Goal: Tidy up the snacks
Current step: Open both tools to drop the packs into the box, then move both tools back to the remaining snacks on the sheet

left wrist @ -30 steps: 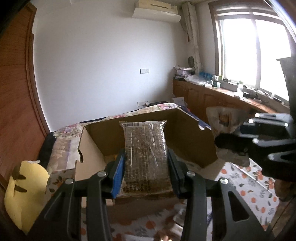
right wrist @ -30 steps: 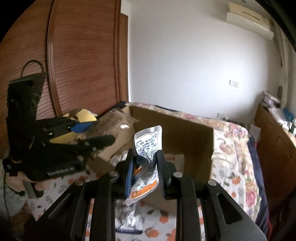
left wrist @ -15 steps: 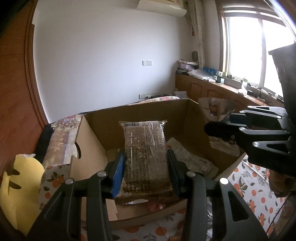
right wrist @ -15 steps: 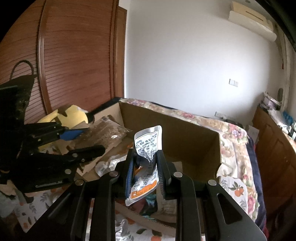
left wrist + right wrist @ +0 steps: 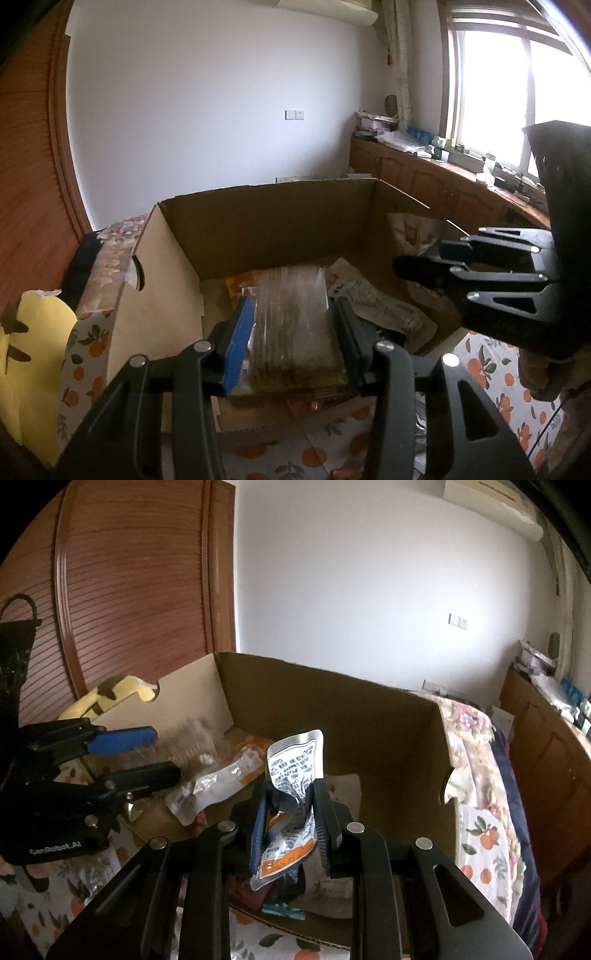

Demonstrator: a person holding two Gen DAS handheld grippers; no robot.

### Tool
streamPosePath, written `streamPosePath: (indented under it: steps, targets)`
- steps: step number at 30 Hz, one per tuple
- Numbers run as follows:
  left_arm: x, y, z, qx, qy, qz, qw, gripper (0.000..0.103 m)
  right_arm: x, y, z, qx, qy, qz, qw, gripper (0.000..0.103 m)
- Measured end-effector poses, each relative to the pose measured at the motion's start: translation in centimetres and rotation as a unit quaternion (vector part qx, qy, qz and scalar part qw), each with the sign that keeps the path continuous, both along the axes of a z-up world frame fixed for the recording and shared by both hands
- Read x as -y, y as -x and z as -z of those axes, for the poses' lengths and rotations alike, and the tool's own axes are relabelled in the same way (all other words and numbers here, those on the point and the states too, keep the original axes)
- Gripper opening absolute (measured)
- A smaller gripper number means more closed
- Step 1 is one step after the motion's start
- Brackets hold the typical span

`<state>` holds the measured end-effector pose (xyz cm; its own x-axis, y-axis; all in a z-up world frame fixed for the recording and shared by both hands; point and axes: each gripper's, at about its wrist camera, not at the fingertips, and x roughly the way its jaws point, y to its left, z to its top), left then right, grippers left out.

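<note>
An open cardboard box (image 5: 258,229) (image 5: 369,716) stands on the orange-print cloth. My left gripper (image 5: 293,328) is over the box; its jaws stand wider than the clear brown snack pack (image 5: 295,325), which looks blurred and lies between them, low in the box. My right gripper (image 5: 290,812) is shut on a silver and orange pouch (image 5: 293,775) held upright over the box's near edge. The left gripper also shows in the right wrist view (image 5: 140,753), and the right gripper in the left wrist view (image 5: 424,262).
Several packets lie in the box, among them a white printed pouch (image 5: 373,302) (image 5: 218,782). A yellow plush toy (image 5: 26,365) sits left of the box. A wooden wardrobe (image 5: 129,590), a floral bedspread (image 5: 476,768) and a window-side cabinet (image 5: 424,177) surround the scene.
Both grippers moved forward and down over the box. My left jaws opened and the brown snack pack dropped lower into the box. The right gripper still holds its pouch.
</note>
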<state>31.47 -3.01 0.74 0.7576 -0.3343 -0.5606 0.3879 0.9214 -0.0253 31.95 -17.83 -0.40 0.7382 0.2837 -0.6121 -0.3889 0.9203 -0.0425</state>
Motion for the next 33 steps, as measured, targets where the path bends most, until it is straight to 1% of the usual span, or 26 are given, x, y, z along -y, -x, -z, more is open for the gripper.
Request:
streamPosePath:
  steps: [3, 8, 9, 12, 13, 14, 16, 17, 19, 22, 25, 28, 31, 33]
  targets:
    - [-0.1, 0.3, -0.2, 0.0, 0.002, 0.002, 1.0, 0.047, 0.2, -0.2, 0.5, -0.009, -0.007, 0.003, 1.0, 0.022]
    - [-0.3, 1.8, -0.5, 0.008, -0.008, 0.006, 0.9999, 0.049, 0.5, -0.2, 0.5, -0.015, -0.019, 0.005, 1.0, 0.023]
    - [-0.4, 2.1, -0.5, 0.008, -0.007, 0.006, 0.9999, 0.049, 0.5, -0.2, 0.6, -0.017, -0.022, 0.005, 1.0, 0.025]
    - [-0.9, 3.3, -0.7, 0.008, 0.0, 0.005, 1.0, 0.053, 0.6, 0.0, 0.7, -0.019, -0.027, 0.01, 0.999, 0.027]
    - [-1.2, 3.9, -0.7, 0.013, 0.0, -0.003, 0.9999, 0.054, 0.6, 0.2, 0.7, -0.018, -0.026, 0.011, 0.999, 0.027]
    - [-1.4, 4.3, -0.7, 0.017, 0.001, -0.01, 0.9998, 0.055, 0.5, 0.4, 0.6, -0.013, -0.026, 0.013, 0.999, 0.029]
    - [-1.9, 5.4, -0.6, 0.018, 0.003, -0.018, 0.9997, 0.056, 0.2, 1.0, 0.2, -0.001, -0.03, 0.013, 0.999, 0.041]
    - [-2.2, 5.8, -0.5, 0.015, 0.003, -0.018, 0.9997, 0.056, 0.1, 1.3, 0.0, 0.004, -0.03, 0.015, 0.999, 0.041]
    - [-2.5, 6.7, -0.6, 0.023, 0.0, -0.019, 0.9996, 0.056, -0.1, 2.1, -0.5, 0.016, -0.032, 0.018, 0.999, 0.041]
    - [-2.8, 7.7, -0.9, 0.02, -0.001, -0.017, 0.9997, 0.057, -0.5, 3.5, -1.3, 0.028, -0.039, 0.01, 0.999, 0.041]
    - [-3.3, 8.8, -1.2, 0.026, 0.001, -0.019, 0.9995, 0.057, -0.8, 5.6, -2.2, 0.046, -0.045, 0.005, 0.998, 0.043]
    - [-3.6, 9.9, -1.1, 0.023, 0.006, -0.017, 0.9996, 0.058, -0.8, 7.5, -2.7, 0.047, -0.054, -0.003, 0.997, 0.045]
    - [-3.6, 10.8, -0.5, 0.014, 0.005, -0.01, 0.9998, 0.058, -0.9, 9.3, -2.6, 0.042, -0.057, -0.007, 0.997, 0.047]
    - [-3.7, 11.6, 0.2, 0.012, 0.004, -0.014, 0.9998, 0.058, -1.0, 10.3, -2.4, 0.042, -0.053, -0.007, 0.998, 0.048]
